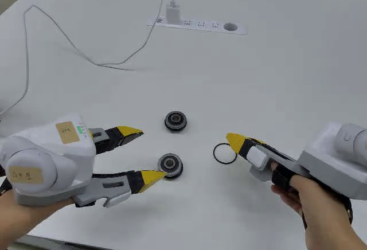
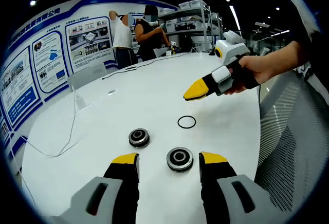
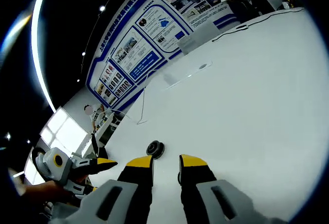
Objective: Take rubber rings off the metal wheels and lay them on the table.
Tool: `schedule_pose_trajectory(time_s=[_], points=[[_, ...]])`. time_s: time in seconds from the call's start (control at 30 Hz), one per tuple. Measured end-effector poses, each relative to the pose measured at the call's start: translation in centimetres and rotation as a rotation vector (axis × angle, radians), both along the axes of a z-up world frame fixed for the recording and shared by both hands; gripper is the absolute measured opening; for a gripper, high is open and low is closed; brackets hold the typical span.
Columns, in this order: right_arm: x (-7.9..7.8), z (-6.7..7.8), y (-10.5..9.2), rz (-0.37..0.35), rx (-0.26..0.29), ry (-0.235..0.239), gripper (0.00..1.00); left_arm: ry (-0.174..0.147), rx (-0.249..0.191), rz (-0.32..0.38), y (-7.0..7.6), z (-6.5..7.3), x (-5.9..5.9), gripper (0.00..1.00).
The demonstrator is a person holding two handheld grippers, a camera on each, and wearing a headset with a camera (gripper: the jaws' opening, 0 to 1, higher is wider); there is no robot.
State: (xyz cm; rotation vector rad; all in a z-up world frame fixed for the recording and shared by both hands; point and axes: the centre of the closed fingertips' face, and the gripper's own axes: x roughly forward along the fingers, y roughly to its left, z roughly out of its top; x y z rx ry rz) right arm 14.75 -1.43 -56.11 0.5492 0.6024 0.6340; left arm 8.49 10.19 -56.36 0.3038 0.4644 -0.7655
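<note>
Left claw (image 1: 144, 153): spread, flanking near metal wheel (image 1: 170, 164). Right claw (image 1: 235, 141): narrowly parted, empty, beside loose rubber ring (image 1: 225, 153) on surface (image 1: 258, 78). Far metal wheel (image 1: 175, 120): ring indistinct.

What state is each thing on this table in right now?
left tongs: open, empty.
right tongs: slightly open, empty.
near wheel: lying flat, just ahead of left tongs.
far wheel: lying flat, untouched.
rubber ring: off, flat on table.
charger: plugged into power strip.
</note>
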Motion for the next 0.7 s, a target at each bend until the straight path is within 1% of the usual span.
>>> schedule_pose_trajectory(time_s=[0.03, 0.07, 0.17, 0.3, 0.47, 0.57, 0.63, 0.7], points=[[0.0, 0.1, 0.1, 0.008, 0.003, -0.004, 0.22, -0.001, 0.009, -0.004, -0.1, -0.1, 0.1, 0.48], [-0.1, 0.2, 0.3, 0.022, 0.010, -0.010, 0.23, -0.005, 0.026, -0.014, -0.1, -0.3, 0.3, 0.47], [-0.4, 0.6, 0.7, 0.067, 0.011, -0.040, 0.25, -0.003, 0.033, -0.027, -0.4, -0.6, 0.8, 0.43], [-0.7, 1.1, 1.4, 0.100, 0.033, -0.070, 0.29, 0.005, 0.046, -0.050, -0.6, -1.3, 1.4, 0.36], [-1.3, 1.0, 2.2, 0.126, 0.052, -0.060, 0.32, 0.028, 0.054, -0.078, -1.0, -2.2, 1.6, 0.34], [-1.7, 0.6, 2.7, 0.143, 0.059, -0.046, 0.31, 0.039, 0.055, -0.088, -1.2, -2.6, 1.4, 0.32], [-1.9, 0.3, 2.8, 0.149, 0.051, -0.040, 0.31, 0.047, 0.057, -0.098, -1.3, -2.9, 1.3, 0.31], [-2.1, 0.1, 2.9, 0.151, 0.055, -0.031, 0.31, 0.050, 0.060, -0.104, -1.4, -3.1, 1.2, 0.30]])
